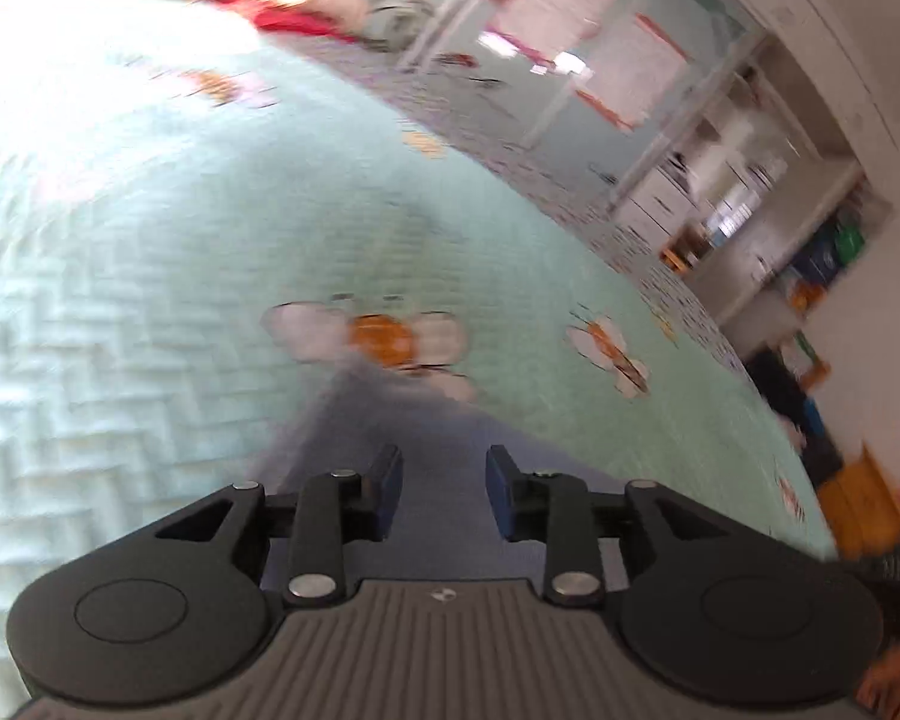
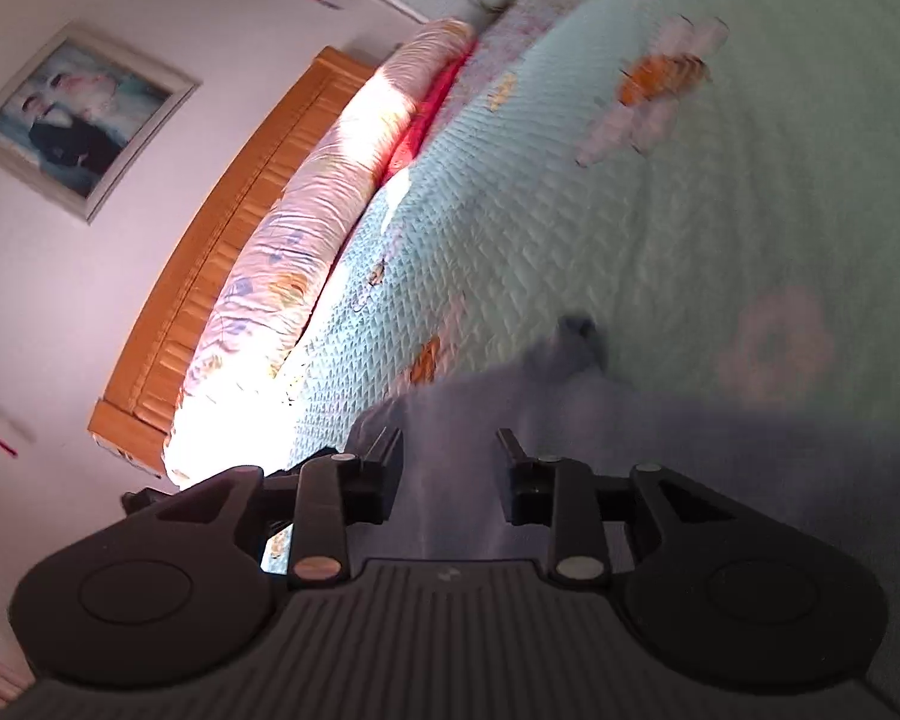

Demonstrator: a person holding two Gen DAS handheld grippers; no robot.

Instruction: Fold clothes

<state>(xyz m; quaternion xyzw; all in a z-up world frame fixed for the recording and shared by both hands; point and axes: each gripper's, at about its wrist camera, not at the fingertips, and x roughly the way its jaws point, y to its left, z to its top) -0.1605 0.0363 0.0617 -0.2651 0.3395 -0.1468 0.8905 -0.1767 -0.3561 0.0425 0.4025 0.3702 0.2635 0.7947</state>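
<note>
Both grippers, left gripper point(image 1: 444, 489) and right gripper point(image 2: 450, 474), gape over my blue garment point(image 1: 426, 420) on the bedspread point(image 1: 180, 240); folding looks barely begun

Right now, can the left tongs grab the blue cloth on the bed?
Probably yes. The blue cloth lies right under and ahead of the left tongs, whose jaws stand apart with nothing between them and nothing blocking the way. The picture is blurry, so I can't tell if they touch it yet.

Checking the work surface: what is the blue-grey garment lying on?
The blue-grey garment lies on a mint quilted bedspread printed with bees. The quilt under the cloth is covered, so whether anything else lies beneath cannot be seen.
</note>
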